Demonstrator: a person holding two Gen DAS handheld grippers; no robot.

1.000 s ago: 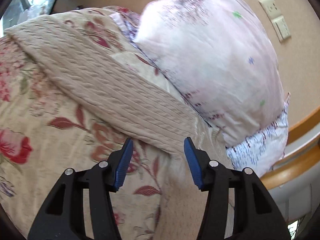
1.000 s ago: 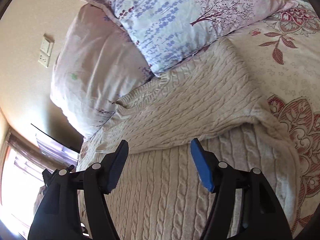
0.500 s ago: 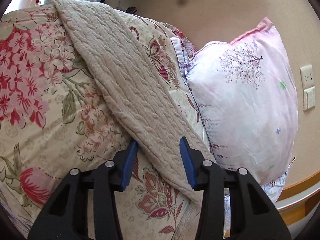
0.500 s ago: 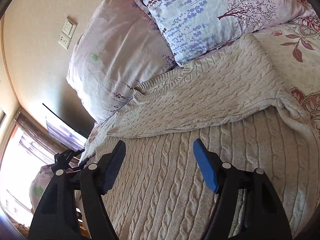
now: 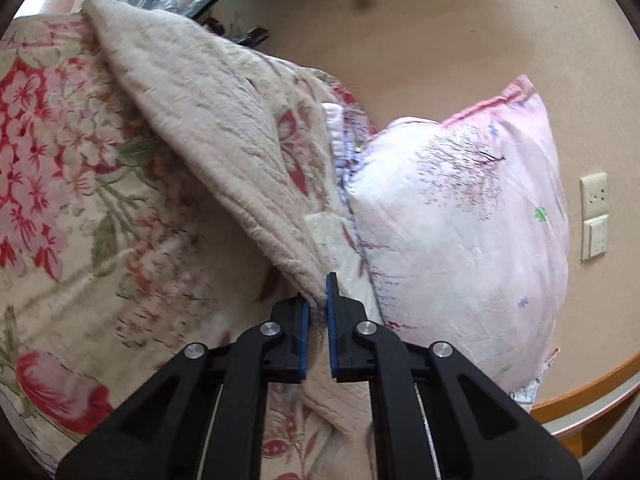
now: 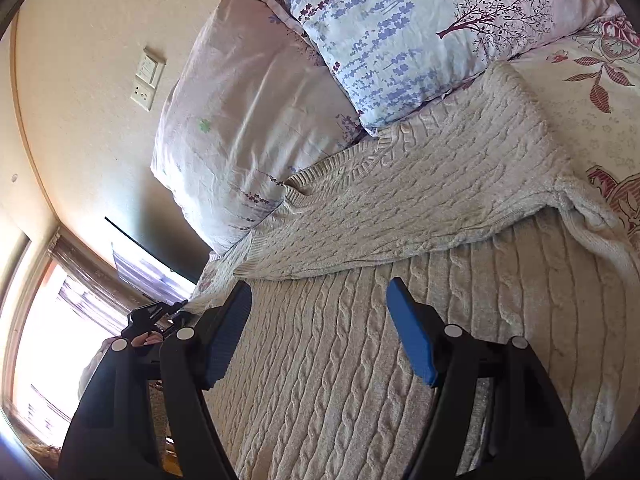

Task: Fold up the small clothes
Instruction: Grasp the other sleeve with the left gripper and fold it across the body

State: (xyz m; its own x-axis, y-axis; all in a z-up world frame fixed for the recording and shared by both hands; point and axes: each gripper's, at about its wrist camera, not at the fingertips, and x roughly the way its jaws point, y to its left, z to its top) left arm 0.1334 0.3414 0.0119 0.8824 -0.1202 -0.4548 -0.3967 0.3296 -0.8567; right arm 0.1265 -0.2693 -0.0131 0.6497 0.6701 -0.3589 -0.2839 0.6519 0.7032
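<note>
A cream cable-knit sweater (image 6: 380,320) lies spread on the floral bedspread, one sleeve (image 6: 420,196) folded across its body. In the left wrist view another sleeve (image 5: 208,128) stretches away to the upper left. My left gripper (image 5: 318,312) is shut on the end of that sleeve and lifts it off the bedspread (image 5: 80,220). My right gripper (image 6: 320,312) is open and empty, hovering just over the sweater's body below the folded sleeve. The left gripper also shows small at the left in the right wrist view (image 6: 154,314).
Two pillows lean against the beige wall: a pink one (image 5: 460,240) (image 6: 248,128) and a white one with blue and purple print (image 6: 420,32). Wall sockets (image 5: 595,216) sit beside them. A wooden bed frame edge (image 5: 580,396) is at the lower right. A bright window (image 6: 48,340) is at the left.
My left gripper has closed on the sleeve end and raised it from the bedspread. My right gripper has stayed open and shifted only slightly over the sweater.
</note>
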